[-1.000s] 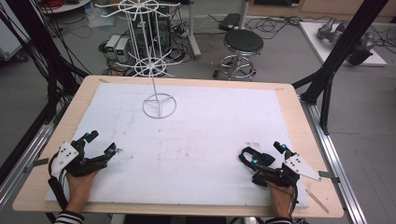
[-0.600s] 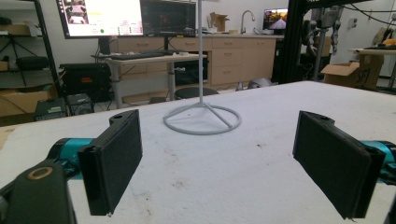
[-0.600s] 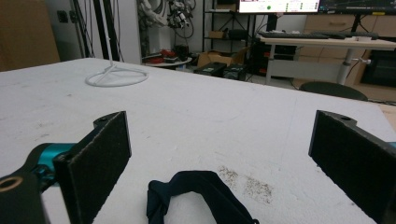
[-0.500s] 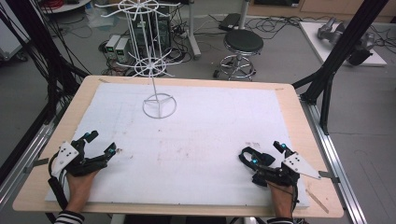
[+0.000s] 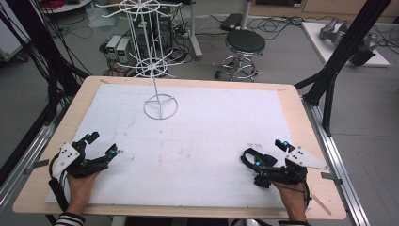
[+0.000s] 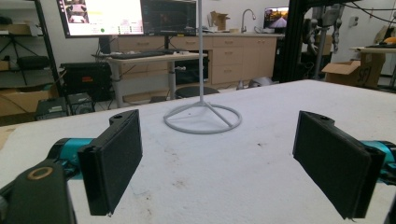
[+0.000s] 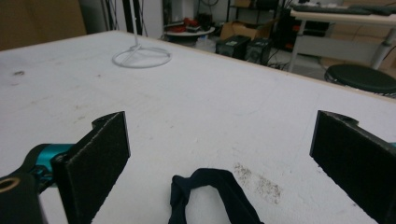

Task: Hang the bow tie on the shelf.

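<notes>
resting at the near left of the table (image 5: 291,101), my left gripper (image 5: 101,145) sits low over the white sheet (image 5: 211,132) with its jaws spread wide apart and nothing between them. in the left gripper view the two black pads (image 6: 114,158) stand well apart, framing bare sheet and, farther off, the round base of the wire rack (image 6: 202,116).

my right gripper (image 5: 263,153) is at the near right, jaws likewise wide open and empty. just in front of it, on the sheet, lies a dark loop (image 5: 250,156); in the right gripper view that loop (image 7: 212,193) lies between the pads, nearer the left one, touching neither.

the rack (image 5: 157,70) stands upright at the far left of the sheet, its ring base flat on the surface, well apart from both grippers. beyond the table's far edge i can see a stool (image 5: 244,44) on the floor.
</notes>
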A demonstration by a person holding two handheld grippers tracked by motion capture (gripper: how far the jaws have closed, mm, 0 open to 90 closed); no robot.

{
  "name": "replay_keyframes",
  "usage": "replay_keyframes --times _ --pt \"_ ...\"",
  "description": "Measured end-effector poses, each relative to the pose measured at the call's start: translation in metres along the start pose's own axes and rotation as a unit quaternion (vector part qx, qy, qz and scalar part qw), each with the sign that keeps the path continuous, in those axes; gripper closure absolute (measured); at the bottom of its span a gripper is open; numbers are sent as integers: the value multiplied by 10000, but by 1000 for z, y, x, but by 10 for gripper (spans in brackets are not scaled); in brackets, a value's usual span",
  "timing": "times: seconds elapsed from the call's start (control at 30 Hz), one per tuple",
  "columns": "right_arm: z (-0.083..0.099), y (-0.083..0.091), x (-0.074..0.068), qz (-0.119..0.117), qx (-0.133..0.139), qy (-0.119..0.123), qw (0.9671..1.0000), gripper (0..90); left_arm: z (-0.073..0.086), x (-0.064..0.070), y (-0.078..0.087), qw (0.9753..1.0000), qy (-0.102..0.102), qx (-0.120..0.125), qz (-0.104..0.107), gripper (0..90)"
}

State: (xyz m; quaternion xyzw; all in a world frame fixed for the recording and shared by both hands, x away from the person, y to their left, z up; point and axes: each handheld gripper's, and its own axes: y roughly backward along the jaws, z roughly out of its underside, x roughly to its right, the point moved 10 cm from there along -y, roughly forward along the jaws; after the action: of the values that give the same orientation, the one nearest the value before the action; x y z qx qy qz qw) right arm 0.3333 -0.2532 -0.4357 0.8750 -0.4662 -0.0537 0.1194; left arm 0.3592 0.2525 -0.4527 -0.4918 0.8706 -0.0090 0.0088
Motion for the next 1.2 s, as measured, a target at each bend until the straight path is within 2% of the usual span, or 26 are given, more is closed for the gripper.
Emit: replay_keyframes --times 0.1,0.13,0.27,0.43,0.47,0.57,0.63,0.8,0.9,0.97,1.2 --pt "2 2 1 -207 -294 19 9994 38 0 0 0 10000 0 1 2 161" --pt "2 2 1 -207 -294 19 9994 38 0 0 0 10000 -1 2 0 161" --pt "7 4 2 -406 -648 -1 9971 39 0 0 0 10000 -2 -2 1 161" --pt "15 4 3 -553 -1112 254 9919 41 0 0 0 10000 -2 3 3 161" --pt "15 4 3 -553 -1112 254 9919 41 0 0 0 10000 -7 1 2 161" --pt "18 4 2 -678 -1272 260 9892 48 0 0 0 10000 -7 -1 4 161" --pt "21 3 0 -745 -1454 222 9863 49 0 0 0 10000 -13 -1 8 161" --pt "24 0 -1 -818 -1593 290 9834 62 0 0 0 10000 -2 7 2 161" --pt "29 -2 -5 -958 -1773 324 9789 79 0 0 0 10000 1 8 1 161" --pt "32 -3 -8 -1065 -1894 404 9753 192 0 0 0 10000 0 9 1 161" --pt "36 -6 -14 -1284 -2152 415 9672 256 0 0 0 10000 0 8 2 161"
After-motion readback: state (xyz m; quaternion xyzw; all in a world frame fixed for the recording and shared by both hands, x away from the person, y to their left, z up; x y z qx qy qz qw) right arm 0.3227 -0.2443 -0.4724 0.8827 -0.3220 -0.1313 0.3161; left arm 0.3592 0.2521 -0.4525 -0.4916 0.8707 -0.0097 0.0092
